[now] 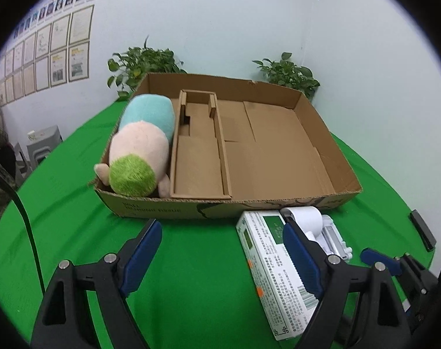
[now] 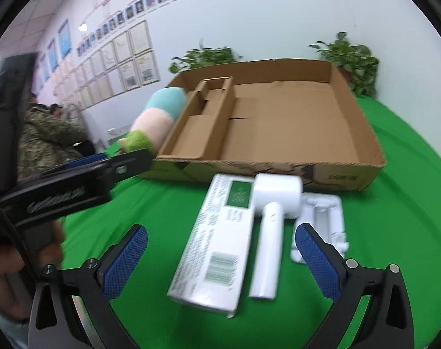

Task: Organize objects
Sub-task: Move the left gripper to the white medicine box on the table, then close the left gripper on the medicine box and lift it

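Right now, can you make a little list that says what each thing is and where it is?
toy: striped plush toy lying in the left compartment of the cardboard box
middle compartment: nothing in it
right compartment: nothing in it
carton: white and green carton on the green tablecloth, outside the box, in front of it
roller: white lint roller lying beside the carton
tray: white plastic tray right of the roller
left gripper: open, holds nothing
right gripper: open, holds nothing, carton and roller lie ahead between its fingers
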A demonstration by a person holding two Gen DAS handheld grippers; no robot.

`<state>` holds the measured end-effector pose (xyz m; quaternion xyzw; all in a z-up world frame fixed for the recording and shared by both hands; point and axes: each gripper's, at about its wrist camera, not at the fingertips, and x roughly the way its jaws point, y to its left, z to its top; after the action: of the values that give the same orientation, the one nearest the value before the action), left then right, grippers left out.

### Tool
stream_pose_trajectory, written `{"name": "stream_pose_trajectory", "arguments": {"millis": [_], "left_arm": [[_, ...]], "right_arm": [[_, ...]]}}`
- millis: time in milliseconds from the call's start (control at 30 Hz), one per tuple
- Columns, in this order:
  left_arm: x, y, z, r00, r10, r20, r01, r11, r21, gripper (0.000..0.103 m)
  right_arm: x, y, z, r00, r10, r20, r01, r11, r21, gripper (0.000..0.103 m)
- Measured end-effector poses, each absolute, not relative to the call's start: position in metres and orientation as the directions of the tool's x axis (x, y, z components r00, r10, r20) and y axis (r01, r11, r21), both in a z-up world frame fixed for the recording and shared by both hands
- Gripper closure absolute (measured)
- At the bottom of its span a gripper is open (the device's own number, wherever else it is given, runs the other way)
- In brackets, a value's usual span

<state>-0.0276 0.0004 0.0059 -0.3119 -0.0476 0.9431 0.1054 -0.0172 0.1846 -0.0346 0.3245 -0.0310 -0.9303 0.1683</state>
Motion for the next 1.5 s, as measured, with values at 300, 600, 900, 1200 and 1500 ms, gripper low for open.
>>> {"name": "stream_pose_trajectory", "arguments": {"millis": [300, 600, 900, 1200, 1500], "left_arm": [[-0.040, 0.009, -0.018, -0.675, 0.370, -0.639, -0.255, -0.929, -0.268, 0.018], [-0.063, 0.013, -0.058, -0.526, 0.525, -0.668, -0.281, -0.850, -0.447, 0.019], [-0.066, 0.019, -0.074, -0.444, 0.590, -0.674, -0.300, -0.807, -0.508, 0.027], [-0.058, 0.018, -0.082, -0.404, 0.620, -0.672, -0.308, -0.785, -0.538, 0.039], [-0.026, 0.019, -0.081, -0.366, 0.624, -0.690, -0.317, -0.781, -0.538, 0.039]], "right_arm": [[0.005, 0.172, -0.062, -0.657, -0.417, -0.628, 0.390, -0.901, 0.190, 0.001], [-0.004, 0.170, -0.071, -0.665, -0.389, -0.638, 0.363, -0.915, 0.179, 0.002], [-0.028, 0.156, -0.093, -0.616, -0.339, -0.711, 0.340, -0.929, 0.148, 0.029], [-0.026, 0.150, -0.100, -0.602, -0.347, -0.719, 0.357, -0.923, 0.146, 0.032], [0.005, 0.162, -0.099, -0.555, -0.407, -0.726, 0.413, -0.892, 0.184, 0.031]]}}
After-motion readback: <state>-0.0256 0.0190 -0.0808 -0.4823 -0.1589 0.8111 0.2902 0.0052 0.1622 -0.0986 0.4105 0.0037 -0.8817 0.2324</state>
